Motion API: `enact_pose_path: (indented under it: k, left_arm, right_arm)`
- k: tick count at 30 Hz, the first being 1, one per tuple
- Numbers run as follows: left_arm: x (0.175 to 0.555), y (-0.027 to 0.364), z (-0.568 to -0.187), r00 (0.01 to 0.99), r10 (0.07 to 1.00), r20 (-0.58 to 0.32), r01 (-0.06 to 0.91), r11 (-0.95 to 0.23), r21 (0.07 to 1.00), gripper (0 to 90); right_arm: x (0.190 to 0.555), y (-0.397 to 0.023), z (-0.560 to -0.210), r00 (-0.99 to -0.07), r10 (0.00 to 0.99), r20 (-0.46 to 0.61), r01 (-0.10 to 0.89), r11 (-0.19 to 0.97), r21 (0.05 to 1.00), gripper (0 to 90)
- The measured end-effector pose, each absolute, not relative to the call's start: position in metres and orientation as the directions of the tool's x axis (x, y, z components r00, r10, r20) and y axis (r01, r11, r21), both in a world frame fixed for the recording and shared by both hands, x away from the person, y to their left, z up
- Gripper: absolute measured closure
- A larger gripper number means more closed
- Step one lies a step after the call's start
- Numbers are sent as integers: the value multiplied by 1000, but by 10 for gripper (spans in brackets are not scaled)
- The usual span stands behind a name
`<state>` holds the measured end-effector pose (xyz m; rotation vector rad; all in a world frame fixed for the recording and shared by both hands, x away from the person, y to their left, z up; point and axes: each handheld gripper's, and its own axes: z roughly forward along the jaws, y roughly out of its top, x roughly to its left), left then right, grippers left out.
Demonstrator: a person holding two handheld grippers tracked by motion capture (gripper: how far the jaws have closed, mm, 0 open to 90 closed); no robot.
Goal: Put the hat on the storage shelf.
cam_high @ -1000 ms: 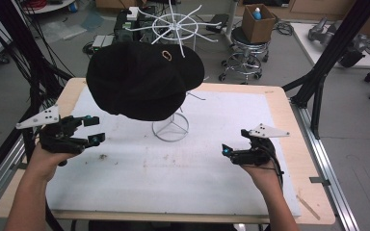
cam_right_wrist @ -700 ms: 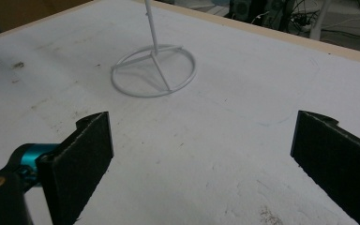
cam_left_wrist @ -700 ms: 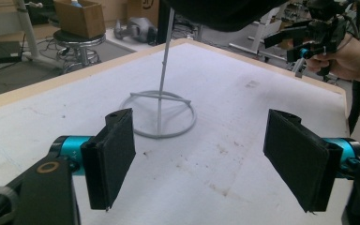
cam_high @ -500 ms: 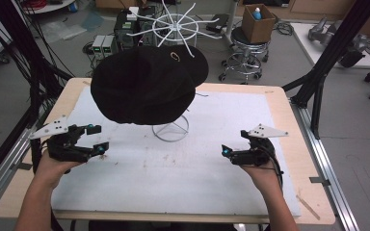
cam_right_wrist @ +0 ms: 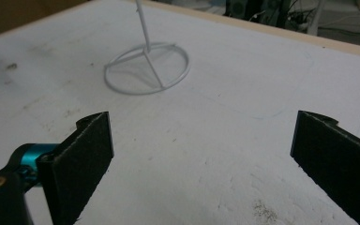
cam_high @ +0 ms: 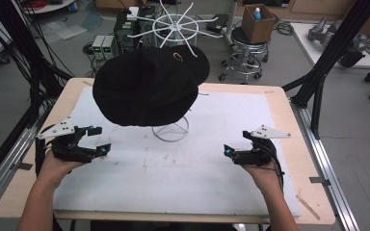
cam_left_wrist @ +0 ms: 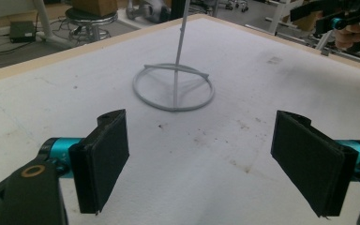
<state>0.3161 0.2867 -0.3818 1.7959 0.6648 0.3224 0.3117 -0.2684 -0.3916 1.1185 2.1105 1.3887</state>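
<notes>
A large black hat [cam_high: 144,86] hangs on a white wire stand whose spoked top [cam_high: 172,25] rises above it. The stand's ring base [cam_high: 172,131] rests on the white mat [cam_high: 183,183]. My left gripper [cam_high: 101,138] sits low over the mat, left of the base, open and holding nothing. My right gripper [cam_high: 236,142] rests at the right, also open and holding nothing. In the left gripper view the black pads [cam_left_wrist: 103,159] stand wide apart, with the ring base [cam_left_wrist: 173,86] ahead. The right gripper view has the ring base [cam_right_wrist: 146,68] beyond its spread pads [cam_right_wrist: 82,164].
The mat covers a wooden table [cam_high: 289,120] with a metal frame rail [cam_high: 325,163] along its right side. Behind the table are a stool [cam_high: 244,53], a cardboard box [cam_high: 257,21] and electronics on the floor. The other hand and gripper [cam_left_wrist: 351,23] appear far off.
My left gripper has drawn back from the hat toward the near edge and lowered. The hat and the stand's spokes have turned slightly. The right gripper has stayed put.
</notes>
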Motion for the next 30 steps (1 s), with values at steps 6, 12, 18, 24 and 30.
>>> enact_pose_path:
  k: [6,12,18,24,30]
  left_arm:
    - [322,288,-387,793,597,-124,291,-193,937,177]
    - [322,288,-393,788,601,-131,306,-199,931,159]
    - [320,288,-394,787,603,-129,302,-195,933,154]
    - [320,284,-394,784,608,-124,299,-195,934,154]
    - [320,283,-394,787,605,-122,302,-206,931,157]
  right_arm:
    - [312,-277,-398,-602,790,119,442,206,873,51]
    - [313,-283,-401,-594,793,135,445,184,876,51]
    - [310,-283,-401,-593,795,131,442,185,878,51]
    - [310,-282,-400,-595,794,125,436,189,880,51]
    - [311,-280,-400,-594,794,127,441,190,877,51]
